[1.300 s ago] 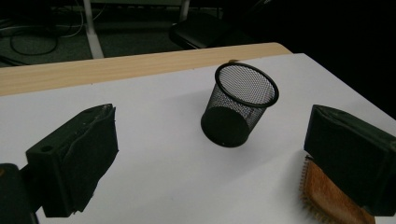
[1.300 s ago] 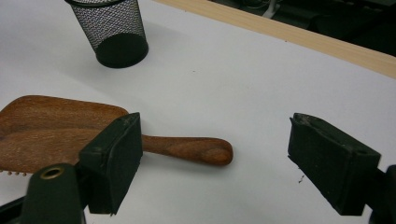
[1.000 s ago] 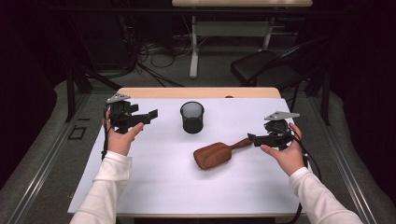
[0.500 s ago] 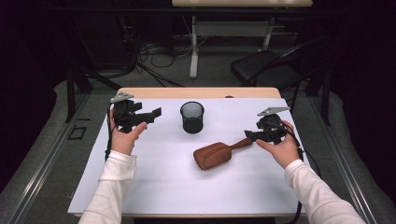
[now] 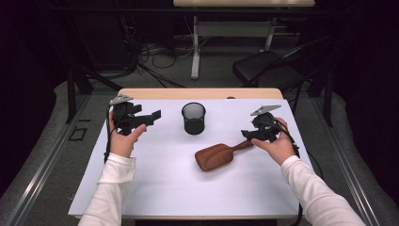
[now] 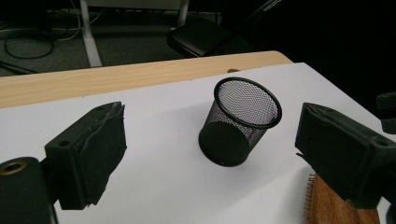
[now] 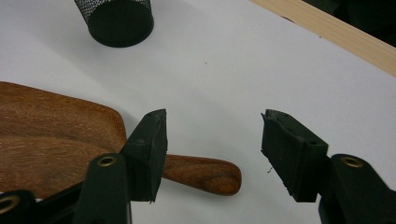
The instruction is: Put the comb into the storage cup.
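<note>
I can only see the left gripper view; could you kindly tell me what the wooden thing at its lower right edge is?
Observer: It is a wooden brush lying on the white table, with its handle pointing toward the right gripper.
Operator: Thank you. Is that gripper holding it?
Observer: No. In the right gripper view the handle's tip lies in the gap between the jaws, which have just been closing, and neither pad presses on it.
Operator: And how does the brush lie relative to the mesh cup?
Observer: From above, the mesh cup stands upright, farther from the person than the brush and apart from it.
</note>
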Demonstrator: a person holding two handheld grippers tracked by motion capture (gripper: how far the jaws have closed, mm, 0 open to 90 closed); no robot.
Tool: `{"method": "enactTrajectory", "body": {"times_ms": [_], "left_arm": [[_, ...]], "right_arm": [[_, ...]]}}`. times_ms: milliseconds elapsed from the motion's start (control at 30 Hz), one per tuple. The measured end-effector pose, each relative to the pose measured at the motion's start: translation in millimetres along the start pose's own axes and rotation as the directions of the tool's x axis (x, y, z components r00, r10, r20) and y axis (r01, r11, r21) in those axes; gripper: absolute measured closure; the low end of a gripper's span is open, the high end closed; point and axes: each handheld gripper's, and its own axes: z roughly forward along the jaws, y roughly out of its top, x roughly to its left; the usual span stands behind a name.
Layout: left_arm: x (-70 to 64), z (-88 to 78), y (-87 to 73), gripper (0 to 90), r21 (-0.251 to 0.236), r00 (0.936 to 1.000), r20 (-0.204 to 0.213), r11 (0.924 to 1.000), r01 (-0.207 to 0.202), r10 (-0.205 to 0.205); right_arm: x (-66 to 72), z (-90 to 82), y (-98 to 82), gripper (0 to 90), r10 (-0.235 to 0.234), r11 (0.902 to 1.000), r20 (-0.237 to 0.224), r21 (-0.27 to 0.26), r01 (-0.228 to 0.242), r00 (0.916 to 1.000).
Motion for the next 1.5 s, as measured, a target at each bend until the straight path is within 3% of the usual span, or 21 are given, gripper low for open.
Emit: {"method": "enactTrajectory", "body": {"times_ms": [33, 133, 233, 400, 500, 567, 600, 700, 733, 833, 900, 967, 1000, 1100, 1200, 1233, 1267, 1367, 1400, 1433, 1500], "left_arm": [[1.2, -0.8, -0.5, 8.7, -0.002, 1.0000, -0.001, 1.0000, 0.005, -0.005], [2.8, -2.7, -0.7, 8.7, -0.008, 0.9999, -0.004, 0.9999, 0.011, -0.012], [4.4, -5.1, -0.4, 8.7, -0.016, 0.9999, -0.005, 0.9998, 0.015, -0.015], [6.0, -7.2, -0.5, 8.7, -0.020, 0.9998, -0.008, 0.9997, 0.016, -0.016], [7.1, -7.5, -0.7, 8.7, -0.024, 0.9997, -0.009, 0.9995, 0.020, -0.021], [7.9, -7.6, -0.9, 8.7, -0.023, 0.9997, -0.011, 0.9995, 0.022, -0.022], [8.2, -7.5, -1.1, 8.7, -0.023, 0.9996, -0.012, 0.9995, 0.024, -0.024], [9.2, -7.1, -1.5, 8.7, -0.022, 0.9996, -0.014, 0.9995, 0.025, -0.025], [9.5, -7.0, -1.7, 8.7, -0.021, 0.9995, -0.015, 0.9995, 0.026, -0.026], [10.6, -6.9, -2.3, 8.7, -0.019, 0.9994, -0.018, 0.9994, 0.029, -0.029], [11.8, -7.2, -2.5, 8.7, -0.019, 0.9994, -0.019, 0.9994, 0.029, -0.030], [12.7, -7.3, -2.9, 8.7, -0.019, 0.9992, -0.022, 0.9992, 0.035, -0.035], [13.0, -7.3, -3.1, 8.7, -0.019, 0.9991, -0.020, 0.9991, 0.037, -0.038], [13.6, -7.3, -3.4, 8.7, -0.018, 0.9991, -0.023, 0.9992, 0.037, -0.037], [14.0, -7.3, -3.5, 8.8, -0.017, 0.9990, -0.022, 0.9991, 0.038, -0.038], [14.1, -7.2, -3.5, 8.8, -0.017, 0.9990, -0.023, 0.9991, 0.038, -0.038], [14.2, -7.1, -3.6, 8.8, -0.018, 0.9990, -0.024, 0.9991, 0.038, -0.039], [14.8, -6.5, -4.2, 8.8, -0.015, 0.9988, -0.024, 0.9990, 0.042, -0.042], [14.8, -6.3, -4.4, 8.8, -0.015, 0.9987, -0.025, 0.9989, 0.044, -0.044], [15.0, -6.3, -4.5, 8.8, -0.015, 0.9987, -0.026, 0.9989, 0.043, -0.044], [15.5, -6.6, -4.6, 8.8, -0.014, 0.9987, -0.026, 0.9989, 0.044, -0.044]], "right_arm": [[0.8, 1.9, 3.5, 39.4, -0.037, 0.9993, 0.003, 0.009, 0.037, 0.9993], [3.1, 4.0, 9.6, 39.3, -0.090, 0.9947, -0.008, 0.049, 0.090, 0.9959], [6.4, 6.8, 14.9, 38.5, -0.114, 0.9890, -0.032, 0.091, 0.117, 0.9930], [11.9, 14.6, 20.2, 41.3, -0.161, 0.9810, -0.037, 0.105, 0.164, 0.9863], [15.7, 22.6, 21.2, 44.6, -0.223, 0.9673, -0.017, 0.120, 0.224, 0.9746], [16.8, 28.9, 21.1, 48.0, -0.238, 0.9612, -0.014, 0.140, 0.237, 0.9712], [18.1, 31.8, 20.5, 49.3, -0.221, 0.9618, -0.012, 0.163, 0.220, 0.9751], [17.2, 40.7, 19.7, 52.6, -0.220, 0.9513, 0.014, 0.225, 0.211, 0.9755], [15.7, 44.0, 19.3, 59.7, -0.209, 0.9500, 0.005, 0.238, 0.202, 0.9780], [12.2, 51.5, 17.8, 68.7, -0.187, 0.9476, -0.014, 0.261, 0.184, 0.9823], [9.7, 55.6, 16.7, 74.0, -0.146, 0.9475, -0.017, 0.285, 0.145, 0.9891], [6.7, 59.2, 16.2, 78.9, -0.158, 0.9453, -0.012, 0.287, 0.155, 0.9873], [7.0, 60.3, 15.4, 82.2, -0.135, 0.9470, -0.006, 0.294, 0.131, 0.9908], [3.6, 65.1, 14.8, 90.0, -0.140, 0.9407, -0.013, 0.311, 0.137, 0.9901], [3.6, 70.3, 12.8, 90.0, -0.126, 0.9331, -0.008, 0.339, 0.121, 0.9920], [3.5, 70.4, 13.4, 90.0, -0.130, 0.9265, -0.008, 0.355, 0.124, 0.9915], [3.0, 72.6, 12.4, 90.0, -0.132, 0.9318, -0.009, 0.340, 0.127, 0.9913], [2.9, 74.9, 11.8, 90.0, -0.124, 0.9300, -0.007, 0.348, 0.118, 0.9923], [2.7, 75.1, 12.0, 90.0, -0.122, 0.9239, -0.006, 0.365, 0.116, 0.9925], [2.7, 77.2, 10.5, 90.0, -0.116, 0.9288, -0.006, 0.354, 0.111, 0.9932], [1.6, 80.2, 8.9, 90.0, -0.134, 0.9245, -0.013, 0.359, 0.130, 0.9909]]}}
